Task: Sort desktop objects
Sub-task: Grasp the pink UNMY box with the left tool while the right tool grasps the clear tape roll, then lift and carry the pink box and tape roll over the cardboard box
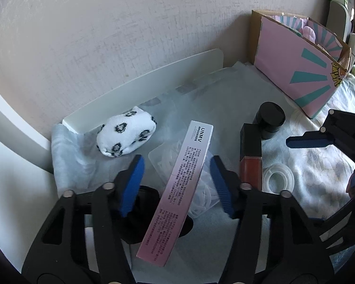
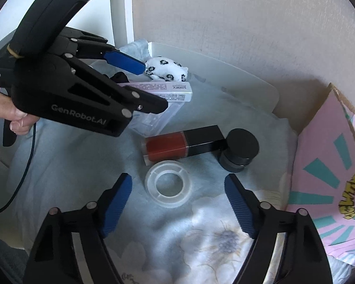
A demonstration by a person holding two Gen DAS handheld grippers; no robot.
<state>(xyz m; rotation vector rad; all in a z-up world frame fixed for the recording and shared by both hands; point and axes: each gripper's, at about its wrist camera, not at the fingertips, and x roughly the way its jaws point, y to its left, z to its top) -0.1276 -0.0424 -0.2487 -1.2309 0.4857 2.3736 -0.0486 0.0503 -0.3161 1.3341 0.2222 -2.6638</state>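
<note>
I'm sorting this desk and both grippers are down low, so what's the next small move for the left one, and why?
Probably close the left gripper the rest of the way on the long pink box. The box already lies between its blue pads, tilted across a clear plastic packet, and a gap shows on both sides, so nothing is gripped yet.

A bright corner by a pale wall

The wall (image 1: 111,35) is pale and a bit rough, with soft daylight on it. A white board (image 1: 153,80) leans along its foot. A light blue cloth (image 2: 66,165) covers the top, and a flowery sheet (image 2: 210,232) lies over it at the near side.
</note>
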